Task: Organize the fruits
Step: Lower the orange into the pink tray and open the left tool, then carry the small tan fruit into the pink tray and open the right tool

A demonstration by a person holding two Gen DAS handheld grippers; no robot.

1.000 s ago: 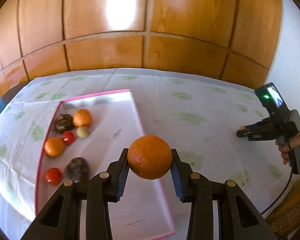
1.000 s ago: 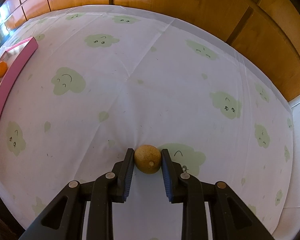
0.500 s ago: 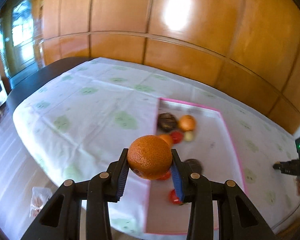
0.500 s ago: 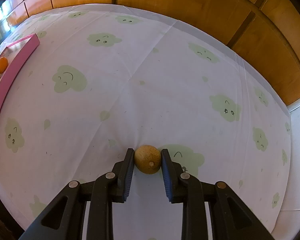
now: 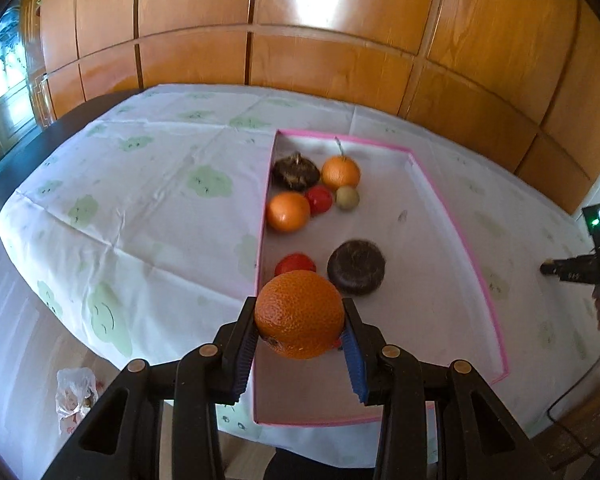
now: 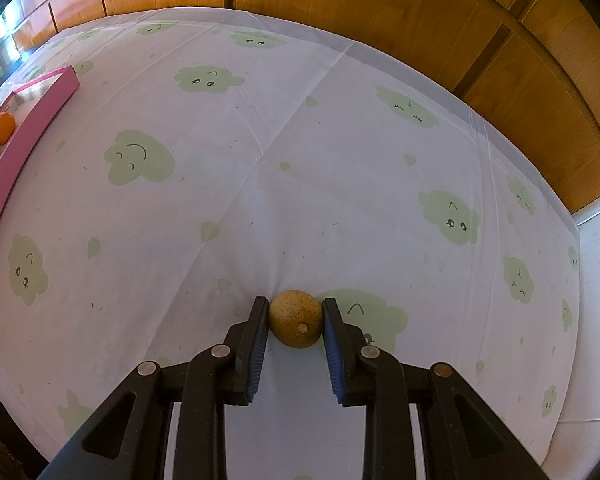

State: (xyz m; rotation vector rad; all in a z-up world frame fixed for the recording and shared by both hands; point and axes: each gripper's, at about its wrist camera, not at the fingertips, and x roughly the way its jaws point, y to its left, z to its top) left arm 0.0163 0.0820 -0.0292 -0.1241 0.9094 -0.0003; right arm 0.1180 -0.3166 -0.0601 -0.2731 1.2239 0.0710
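Note:
My left gripper (image 5: 300, 316) is shut on a large orange (image 5: 299, 313) and holds it above the near left part of the pink-rimmed tray (image 5: 456, 224). In the tray lie two smaller oranges (image 5: 288, 211), two red fruits (image 5: 319, 199), a small green fruit (image 5: 347, 197) and two dark brown fruits (image 5: 356, 266). My right gripper (image 6: 295, 322) is closed around a small brown round fruit (image 6: 296, 324) on the tablecloth; both pads touch it. The right gripper also shows far right in the left wrist view (image 5: 572, 270).
The table wears a white cloth with green cloud faces (image 6: 140, 156). The tray's pink wall (image 6: 24, 136) is at the left edge of the right wrist view. Wooden panelling (image 5: 300, 40) stands behind. A plastic bag (image 5: 74, 396) lies on the floor at the left.
My left gripper has swung with the orange and now looks at the tray from its near end, closer than before. The right gripper stays around the brown fruit.

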